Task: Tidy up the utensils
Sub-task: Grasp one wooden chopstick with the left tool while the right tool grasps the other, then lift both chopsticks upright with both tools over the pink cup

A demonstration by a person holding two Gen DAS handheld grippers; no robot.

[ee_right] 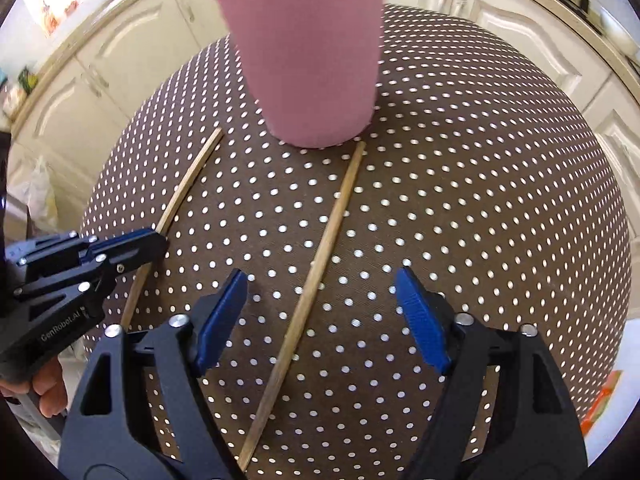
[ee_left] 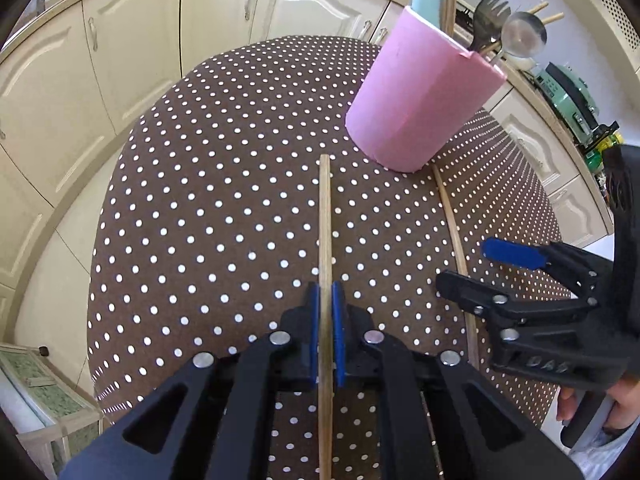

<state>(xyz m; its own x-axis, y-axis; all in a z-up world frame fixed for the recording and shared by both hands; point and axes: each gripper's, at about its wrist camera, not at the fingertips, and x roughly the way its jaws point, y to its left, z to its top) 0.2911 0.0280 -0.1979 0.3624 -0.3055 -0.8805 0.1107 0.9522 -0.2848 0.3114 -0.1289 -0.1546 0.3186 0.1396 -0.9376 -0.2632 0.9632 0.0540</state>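
My left gripper (ee_left: 326,320) is shut on a wooden chopstick (ee_left: 325,220), which runs straight ahead between the blue pads. In the right wrist view this gripper (ee_right: 158,240) sits at the left with that chopstick (ee_right: 188,184) in its tips. A second chopstick (ee_right: 320,264) lies on the dotted tablecloth (ee_right: 480,200). My right gripper (ee_right: 322,312) is open and straddles it without its pads touching. The left wrist view shows the right gripper (ee_left: 476,268) over this second chopstick (ee_left: 450,216). Beyond both stands a pink cup (ee_left: 420,96) (ee_right: 312,56) holding a fork, a spoon and more chopsticks.
The round table (ee_left: 200,200) has a brown cloth with white dots. Cream cabinet doors (ee_left: 132,40) curve around behind it. A green appliance (ee_left: 568,92) stands on the counter at the right. A small green-topped stand (ee_left: 40,392) is beside the table. A hand (ee_left: 616,400) holds the right gripper.
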